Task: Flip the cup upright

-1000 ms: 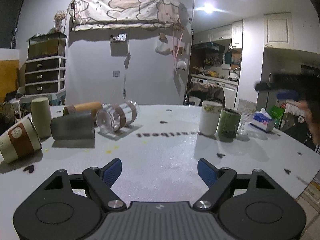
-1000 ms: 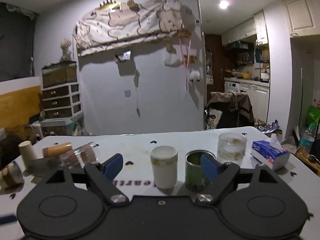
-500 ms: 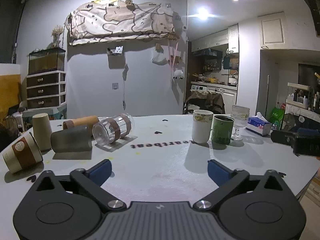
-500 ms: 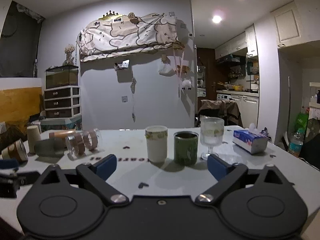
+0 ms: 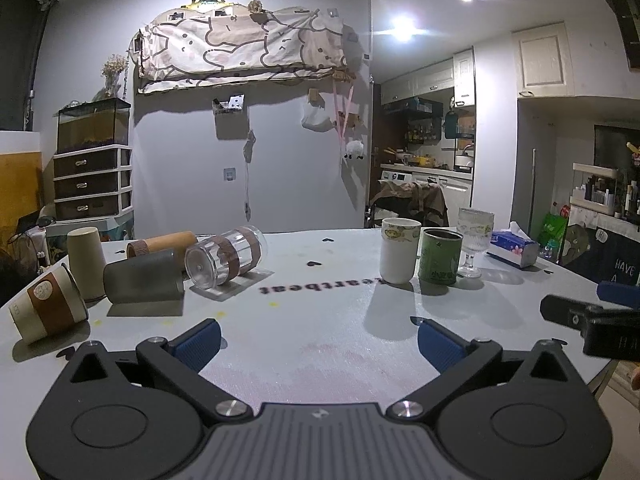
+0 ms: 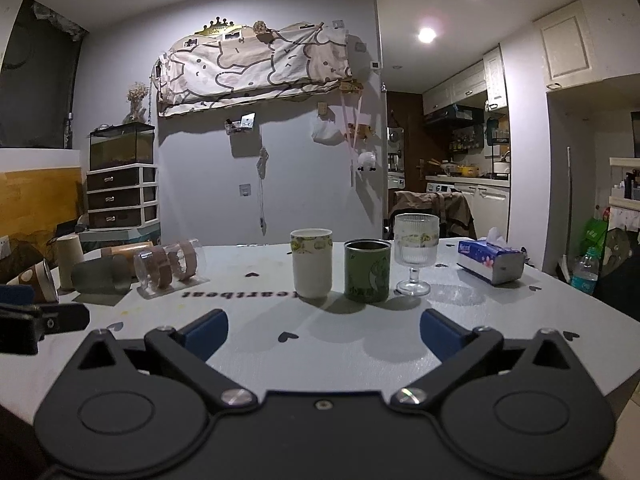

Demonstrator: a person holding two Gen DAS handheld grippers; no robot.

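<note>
Both claws retreated — left claw (image 5: 318, 344), right claw (image 6: 323, 334) gaping above table (image 5: 320, 320).

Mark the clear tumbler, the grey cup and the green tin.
clear tumbler (image 5: 228, 260), left wrist view, brown band at mid-body
grey cup (image 5: 144, 282), left wrist view, side wall
green tin (image 6: 367, 270), right wrist view, front wall

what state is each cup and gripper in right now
clear cup: on its side
grey cup: on its side
brown-banded cup: on its side
white cup: upright
green cup: upright
left gripper: jaws open, empty
right gripper: jaws open, empty
</note>
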